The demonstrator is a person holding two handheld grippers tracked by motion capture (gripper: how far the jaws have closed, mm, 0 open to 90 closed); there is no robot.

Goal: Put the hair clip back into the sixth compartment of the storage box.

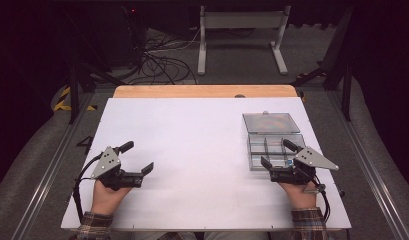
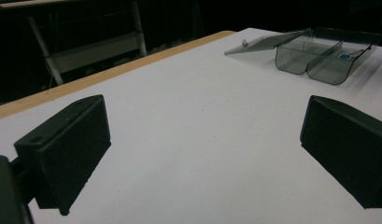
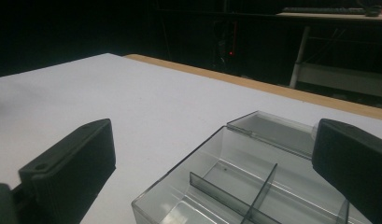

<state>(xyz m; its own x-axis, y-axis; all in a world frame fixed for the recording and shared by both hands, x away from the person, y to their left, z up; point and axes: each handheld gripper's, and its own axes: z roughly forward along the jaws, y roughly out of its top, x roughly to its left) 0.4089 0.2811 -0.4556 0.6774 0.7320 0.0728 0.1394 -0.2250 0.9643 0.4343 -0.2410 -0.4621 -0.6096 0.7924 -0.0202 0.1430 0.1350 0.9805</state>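
A clear grey compartment box (image 1: 273, 149) sits on the right part of the white table (image 1: 192, 145), its lid (image 1: 270, 122) folded open flat behind it. A small blue item (image 2: 343, 56) lies in one compartment. My right gripper (image 1: 278, 154) is open at the box's near edge, and in the right gripper view (image 3: 212, 161) its jaws straddle the box (image 3: 235, 186) and its dividers. My left gripper (image 1: 138, 157) stands open over bare table at the left, holding nothing. The left gripper view (image 2: 205, 144) has the box (image 2: 319, 58) far off at the upper right.
A wooden strip (image 1: 204, 91) runs along the table's far edge. Beyond it on the floor stand a white metal frame (image 1: 240, 35) and a tangle of cables (image 1: 162, 62). Dark stands flank the table at both sides.
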